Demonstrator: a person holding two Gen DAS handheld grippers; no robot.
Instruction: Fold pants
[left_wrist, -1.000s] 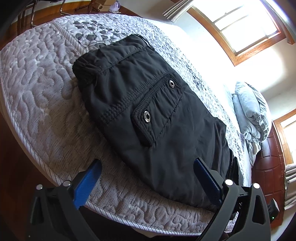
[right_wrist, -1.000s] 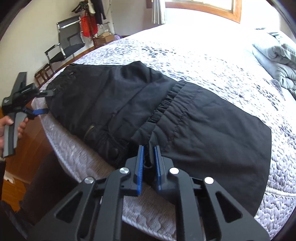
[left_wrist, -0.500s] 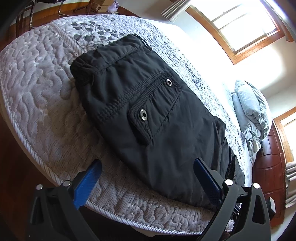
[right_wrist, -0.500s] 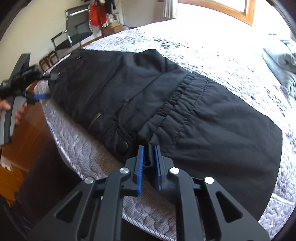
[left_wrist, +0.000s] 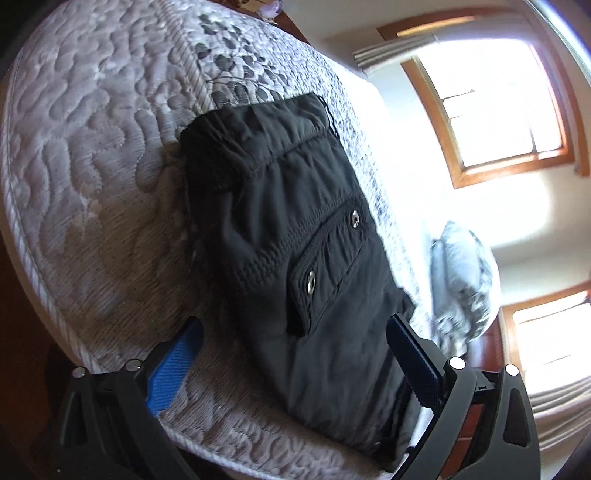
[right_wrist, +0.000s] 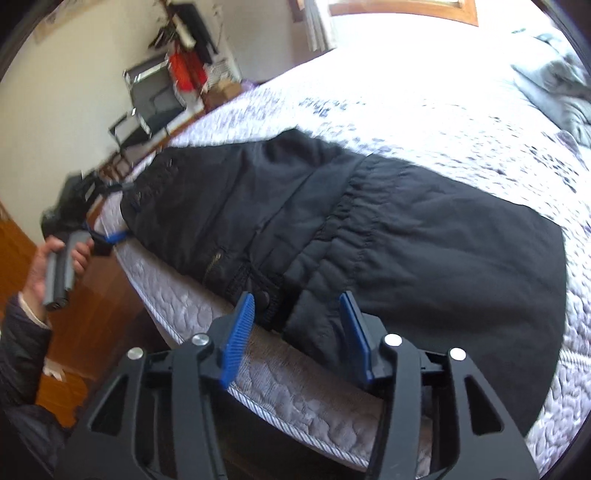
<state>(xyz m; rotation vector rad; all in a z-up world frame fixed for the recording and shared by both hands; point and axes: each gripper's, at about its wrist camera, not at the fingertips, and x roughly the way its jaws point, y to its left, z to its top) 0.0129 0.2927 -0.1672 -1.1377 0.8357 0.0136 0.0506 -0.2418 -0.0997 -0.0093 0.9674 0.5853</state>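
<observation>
Lying folded along the near edge of the quilted grey mattress (right_wrist: 317, 391), the black nylon cargo pants (left_wrist: 295, 236) look light, limp and slippery (grip the thick waistband). Left gripper (left_wrist: 295, 354) and right gripper (right_wrist: 295, 332) both gape, empty.

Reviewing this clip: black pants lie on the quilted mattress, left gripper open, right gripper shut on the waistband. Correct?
Not quite. The right gripper is open: the right wrist view shows its blue fingers spread apart with the pants between them, unclamped. The rest holds: pants on the mattress, left gripper open.
</observation>
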